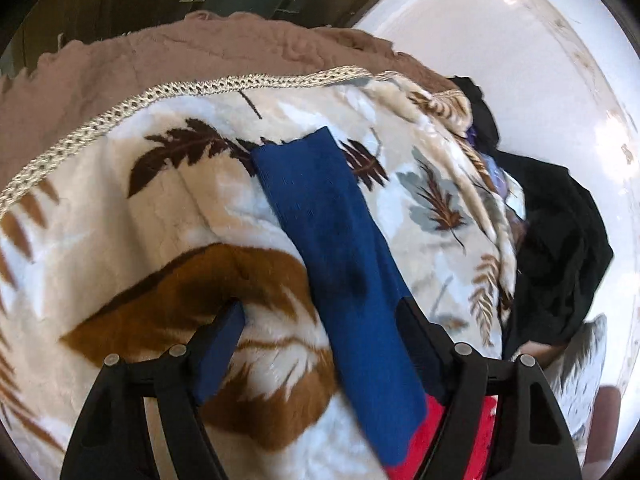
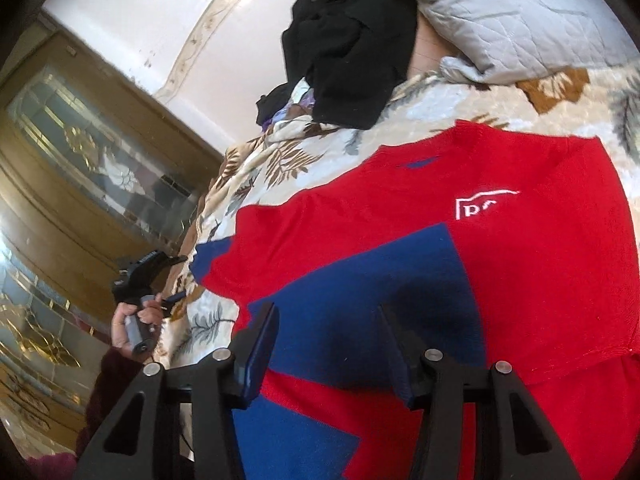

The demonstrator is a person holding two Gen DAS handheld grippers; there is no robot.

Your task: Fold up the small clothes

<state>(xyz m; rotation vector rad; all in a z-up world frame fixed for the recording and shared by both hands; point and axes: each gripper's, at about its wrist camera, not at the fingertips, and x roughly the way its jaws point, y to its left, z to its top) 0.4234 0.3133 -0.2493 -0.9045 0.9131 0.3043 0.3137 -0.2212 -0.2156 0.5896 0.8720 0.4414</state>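
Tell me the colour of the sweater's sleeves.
Blue sleeve on a red sweater; best seen in the left wrist view.

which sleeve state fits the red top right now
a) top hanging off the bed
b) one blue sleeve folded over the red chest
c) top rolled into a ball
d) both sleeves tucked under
b: in the right wrist view a blue sleeve lies across the red top, spread flat on the leaf-print blanket.

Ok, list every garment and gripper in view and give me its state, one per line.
red sweater: spread flat on the blanket, one blue sleeve folded across its front.
other blue sleeve: stretched out straight over the blanket.
black clothes: crumpled, unfolded.
left gripper: open, over the outstretched sleeve.
right gripper: open, over the folded sleeve.
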